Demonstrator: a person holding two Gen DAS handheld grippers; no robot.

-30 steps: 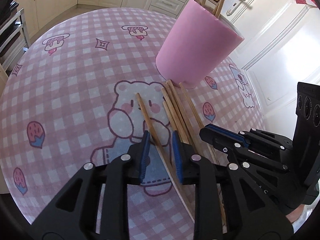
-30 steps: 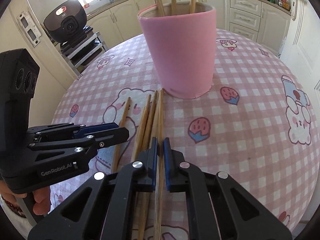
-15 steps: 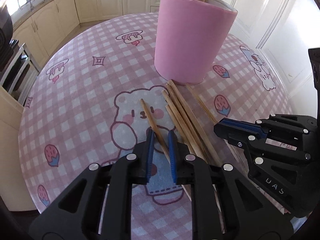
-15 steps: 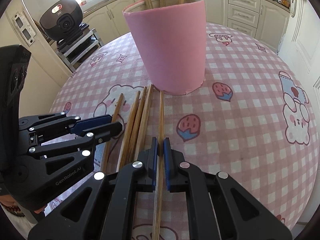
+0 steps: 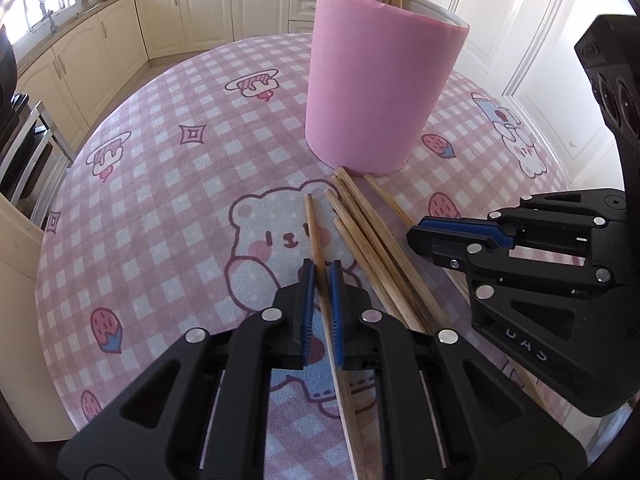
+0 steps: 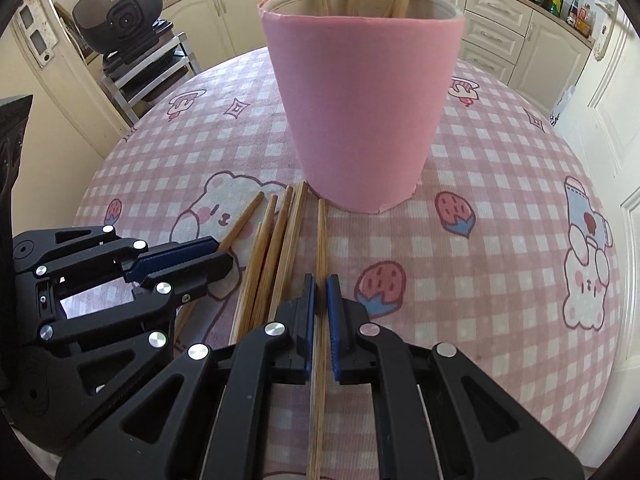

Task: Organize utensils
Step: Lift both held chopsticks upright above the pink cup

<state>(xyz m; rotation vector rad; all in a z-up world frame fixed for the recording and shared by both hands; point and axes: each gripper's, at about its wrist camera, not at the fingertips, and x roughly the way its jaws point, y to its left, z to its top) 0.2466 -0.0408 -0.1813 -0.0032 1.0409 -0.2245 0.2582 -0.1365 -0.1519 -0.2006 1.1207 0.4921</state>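
Note:
A pink cup (image 5: 380,92) (image 6: 360,112) stands on the table with several chopsticks upright in it. In front of it lie loose wooden chopsticks (image 5: 368,232) (image 6: 276,240). My left gripper (image 5: 320,268) (image 6: 216,252) is closing, and its blue pads press on a single chopstick (image 5: 312,224) that lies apart, left of the bundle. My right gripper (image 6: 320,280) (image 5: 424,236) is shut on another chopstick (image 6: 322,236), which points at the cup's base just right of the bundle. Both held chopsticks lie low over the cloth.
The round table wears a pink checked cloth (image 5: 160,200) with bears and strawberries. Its edge curves close on the left and right. A black appliance (image 6: 120,12) sits on a rack beyond the table. Cream cabinets (image 5: 200,4) line the far wall.
My left jaws have closed from a wide gap onto the single chopstick, and that hand has rolled. My right gripper has drawn its chopstick a little away from the bundle.

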